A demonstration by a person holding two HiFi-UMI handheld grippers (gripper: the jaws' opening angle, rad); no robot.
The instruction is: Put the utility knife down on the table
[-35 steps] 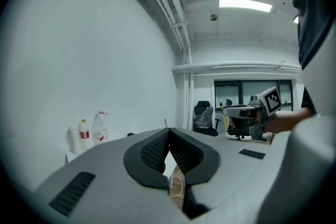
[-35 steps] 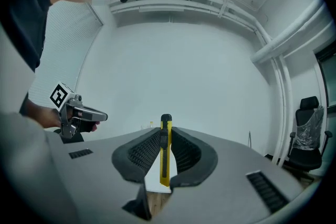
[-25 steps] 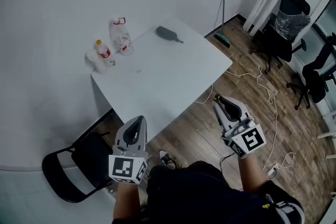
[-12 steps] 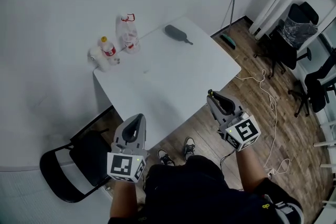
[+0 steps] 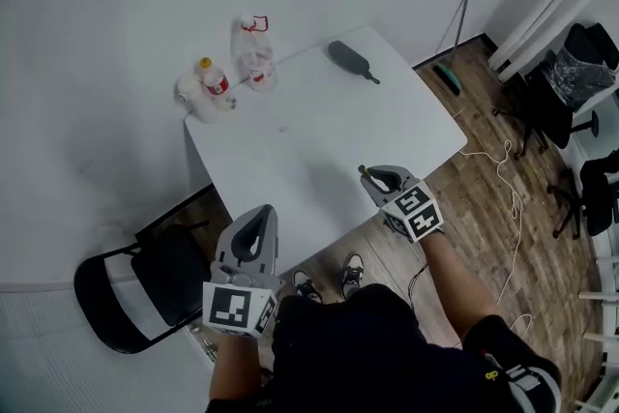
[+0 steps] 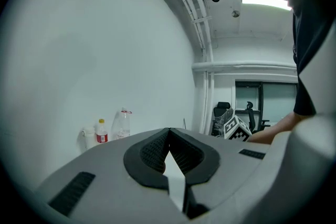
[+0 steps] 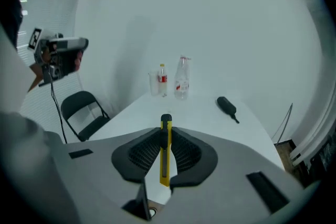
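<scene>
Plainly, the right hand-held gripper (image 5: 370, 176) is clamped on the utility knife (image 7: 165, 161). The yellow knife sits edge-up between the two black pads, its black tip poking out past them toward the far side of the surface (image 5: 319, 145). Seen from the head view, this gripper hangs at the near right edge of the white surface, tilted downward, and the knife is in its grip rather than lying on the top. The left hand-held gripper (image 6: 169, 135) is held off the near left corner with its jaws closed together and nothing between them. At the far left corner stand a clear bottle (image 5: 254, 49), a small yellow-capped bottle (image 5: 215, 84) and a white cup (image 5: 189, 90), close together. A dark brush-like tool (image 5: 350, 61) lies near the far edge. A black folding chair (image 5: 131, 290) stands just beside the surface's left side.
</scene>
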